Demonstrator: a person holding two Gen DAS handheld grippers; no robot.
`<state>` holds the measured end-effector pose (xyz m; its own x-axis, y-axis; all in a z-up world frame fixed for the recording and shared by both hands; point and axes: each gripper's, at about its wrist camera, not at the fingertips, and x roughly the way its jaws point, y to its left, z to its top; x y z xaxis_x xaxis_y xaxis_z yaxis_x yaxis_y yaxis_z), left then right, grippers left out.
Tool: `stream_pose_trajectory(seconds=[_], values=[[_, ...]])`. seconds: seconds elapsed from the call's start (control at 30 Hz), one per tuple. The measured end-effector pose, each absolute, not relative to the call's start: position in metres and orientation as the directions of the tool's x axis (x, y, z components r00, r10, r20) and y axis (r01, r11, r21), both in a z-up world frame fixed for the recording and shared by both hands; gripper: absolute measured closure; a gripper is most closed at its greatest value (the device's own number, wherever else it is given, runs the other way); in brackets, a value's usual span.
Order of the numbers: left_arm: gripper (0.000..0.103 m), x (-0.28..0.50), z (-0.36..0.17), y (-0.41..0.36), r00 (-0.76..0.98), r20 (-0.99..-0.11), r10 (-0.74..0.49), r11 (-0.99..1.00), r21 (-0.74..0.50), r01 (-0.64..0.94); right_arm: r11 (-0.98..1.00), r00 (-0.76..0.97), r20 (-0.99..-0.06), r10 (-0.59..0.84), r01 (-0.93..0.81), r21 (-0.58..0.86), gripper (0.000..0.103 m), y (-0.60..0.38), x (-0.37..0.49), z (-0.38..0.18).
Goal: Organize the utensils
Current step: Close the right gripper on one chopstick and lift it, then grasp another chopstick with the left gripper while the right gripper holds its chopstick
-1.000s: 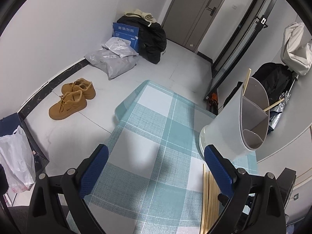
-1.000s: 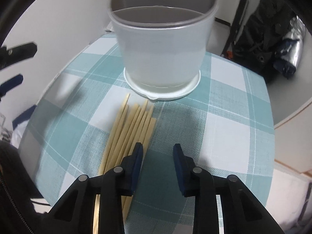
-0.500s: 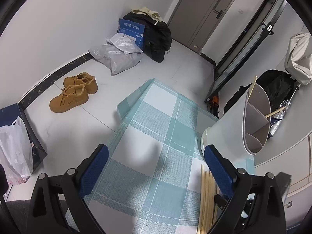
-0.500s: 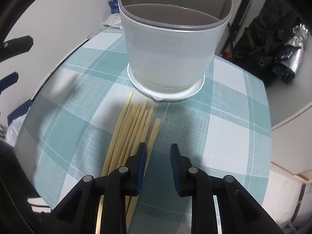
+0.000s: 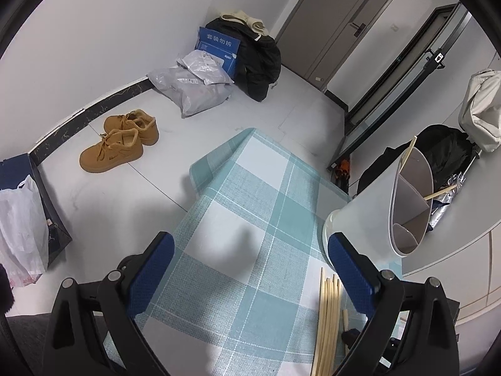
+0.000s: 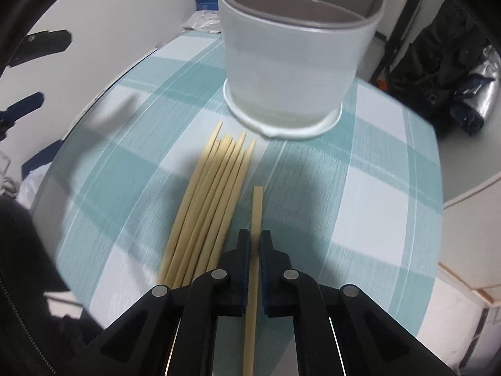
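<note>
Several wooden chopsticks (image 6: 216, 194) lie side by side on the teal checked tablecloth (image 6: 360, 169), in front of a white divided utensil holder (image 6: 291, 62). My right gripper (image 6: 255, 235) is shut on one chopstick (image 6: 257, 206), which lies apart to the right of the bundle and points toward the holder. In the left wrist view the holder (image 5: 369, 219) stands at the right with two chopsticks (image 5: 407, 153) inside it, and the bundle (image 5: 327, 307) shows at the lower right. My left gripper (image 5: 250, 247) hangs open over the cloth with nothing between its fingers.
The table's far corner (image 5: 247, 131) drops to a grey floor. On the floor lie tan shoes (image 5: 119, 144), grey parcels (image 5: 194, 91) and a black bag (image 5: 260, 59). A white plastic bag (image 5: 18, 219) hangs at the left. Dark bags (image 6: 438, 56) sit behind the holder.
The right jaws have come together onto the rightmost chopstick, which now sits apart from the bundle. The left gripper has stayed open with little movement.
</note>
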<state>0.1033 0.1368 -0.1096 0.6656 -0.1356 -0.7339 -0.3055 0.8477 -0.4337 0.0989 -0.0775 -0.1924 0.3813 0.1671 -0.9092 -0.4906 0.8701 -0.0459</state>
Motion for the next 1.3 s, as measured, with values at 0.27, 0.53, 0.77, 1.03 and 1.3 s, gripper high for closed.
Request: stream_pose_trajectory(seconds=[0.27, 0.53, 0.77, 1.03, 1.3], values=[[0.007, 0.102, -0.11, 0.138, 0.673, -0.732, -0.106, 0.861, -0.407, -0.307, 0.865, 0.374, -0.908, 0.191, -0.502, -0.024, 0.093, -0.073, 0.109, -0.193], [0.007, 0.107, -0.121, 0.128, 0.647, -0.746, -0.159, 0.874, -0.411, -0.259, 0.881, 0.367, -0.898, 0.241, -0.472, 0.043, 0.097, -0.07, 0.132, -0.19], [0.007, 0.118, -0.137, 0.07, 0.509, -0.835, -0.208, 0.951, -0.294, -0.093, 0.882, 0.446, -0.768, 0.459, -0.334, 0.333, 0.097, -0.132, 0.15, -0.152], [0.007, 0.112, -0.155, 0.037, 0.416, -0.89, -0.186, 0.978, -0.207, -0.006, 0.752, 0.539, -0.585, 0.606, -0.148, 0.643, 0.097, -0.203, 0.158, -0.153], [0.007, 0.105, -0.161, 0.018, 0.374, -0.925, -0.067, 0.998, -0.055, 0.043, 0.668, 0.598, -0.479, 0.642, -0.131, 0.733, 0.097, -0.235, 0.151, -0.159]])
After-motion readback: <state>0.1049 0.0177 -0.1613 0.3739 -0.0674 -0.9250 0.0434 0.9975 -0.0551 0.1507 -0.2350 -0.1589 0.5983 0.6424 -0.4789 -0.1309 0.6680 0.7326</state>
